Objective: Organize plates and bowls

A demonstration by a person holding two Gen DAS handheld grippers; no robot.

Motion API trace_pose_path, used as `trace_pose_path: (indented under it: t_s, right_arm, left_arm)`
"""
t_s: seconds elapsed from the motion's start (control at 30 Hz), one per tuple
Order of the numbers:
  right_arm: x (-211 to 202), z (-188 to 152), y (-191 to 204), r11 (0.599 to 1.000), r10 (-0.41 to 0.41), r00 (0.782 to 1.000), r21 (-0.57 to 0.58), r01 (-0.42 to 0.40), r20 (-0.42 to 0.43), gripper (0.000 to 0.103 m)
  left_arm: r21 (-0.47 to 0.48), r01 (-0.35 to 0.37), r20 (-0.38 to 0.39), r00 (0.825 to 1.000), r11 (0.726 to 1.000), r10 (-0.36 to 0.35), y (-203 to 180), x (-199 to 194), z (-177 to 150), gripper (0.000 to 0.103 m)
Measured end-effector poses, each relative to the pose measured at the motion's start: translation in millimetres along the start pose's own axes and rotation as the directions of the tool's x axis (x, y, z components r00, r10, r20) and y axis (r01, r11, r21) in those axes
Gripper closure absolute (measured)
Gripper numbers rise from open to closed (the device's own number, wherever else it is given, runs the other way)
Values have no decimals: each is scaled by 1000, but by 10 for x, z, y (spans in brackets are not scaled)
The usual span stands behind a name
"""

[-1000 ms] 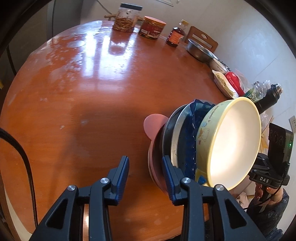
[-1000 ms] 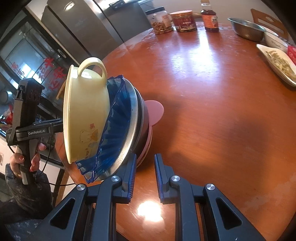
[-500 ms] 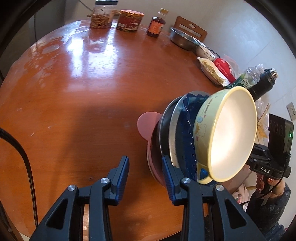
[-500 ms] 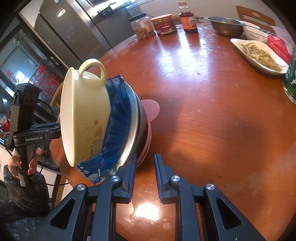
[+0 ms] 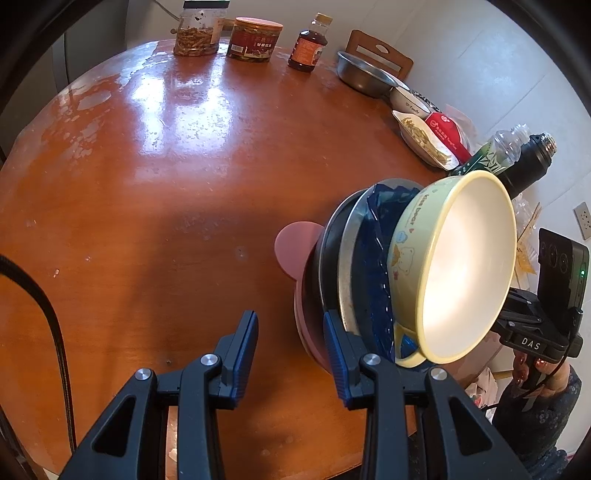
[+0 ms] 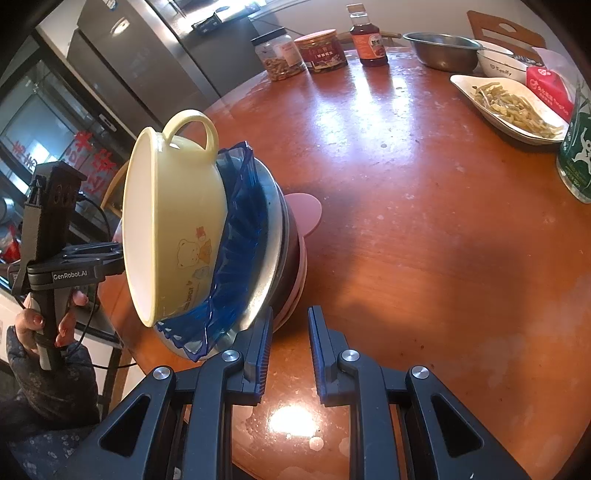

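Round, glossy reddish-brown wooden table [image 5: 155, 206], viewed from both wrist cameras.

Stack of dishes, tilted steeply on edge above the near table rim. Order, from table side outward:
- pink plastic plate with round ear tab [image 5: 293, 245]
- dark round plate [image 5: 325, 254]
- stainless steel plate [image 5: 345, 258]
- ruffled translucent blue dish [image 6: 236, 236]
- pale yellow plastic bowl with bear print and loop handles [image 5: 465, 266], outermost, opening turned away from the table

Left gripper [image 5: 290, 343]: fingers apart, nothing between them; stack lies just right of its right finger. Contact cannot be told.

Right gripper [image 6: 290, 341]: fingers apart, gap empty; stack just left of its left finger.

Far table edge: clear glass jar of snacks [image 5: 197, 31], red-labelled tin [image 5: 255, 40], brown sauce bottle [image 5: 308, 46], steel basin [image 5: 364, 75], white oblong dish of food [image 6: 506, 107].
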State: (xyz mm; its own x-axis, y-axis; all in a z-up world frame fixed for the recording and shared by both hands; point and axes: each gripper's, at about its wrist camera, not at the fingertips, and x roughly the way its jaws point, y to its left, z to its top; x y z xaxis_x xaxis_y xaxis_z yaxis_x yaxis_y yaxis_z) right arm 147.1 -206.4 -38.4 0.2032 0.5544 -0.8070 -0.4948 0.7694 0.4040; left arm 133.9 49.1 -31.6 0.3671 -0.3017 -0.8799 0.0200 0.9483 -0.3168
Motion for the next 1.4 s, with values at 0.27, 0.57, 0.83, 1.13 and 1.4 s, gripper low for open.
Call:
trace_pose_path:
  t_s: [0.27,0.57,0.83,1.13,1.4]
  right_arm:
    - [28,-5,59,1000,-14,1000,-3,14,-5,82]
    - [51,-5,58,1000,-9,1000,24,9,-3,82]
    - [-17,-24,-3,997,-39,999,62,38,17,79]
    - [-54,-23,50,994,-95,995,56,93,19,71]
    - [-128,-20,26,987,-139,989,81,135,45,62]
  left_arm:
    - [2,1,2,1000,1000,-1,32,-7,-3,67]
    - [-2,19,15,1000,1000,-19,74,-20,-10,66]
    - [-1,3,42,999,1000,-3,62,-62,-57,63]
    - [8,-39,77,996,999,38,61,-153,-110,59]
    - [8,-80,123,989,997,78,37,-272,-192,53]
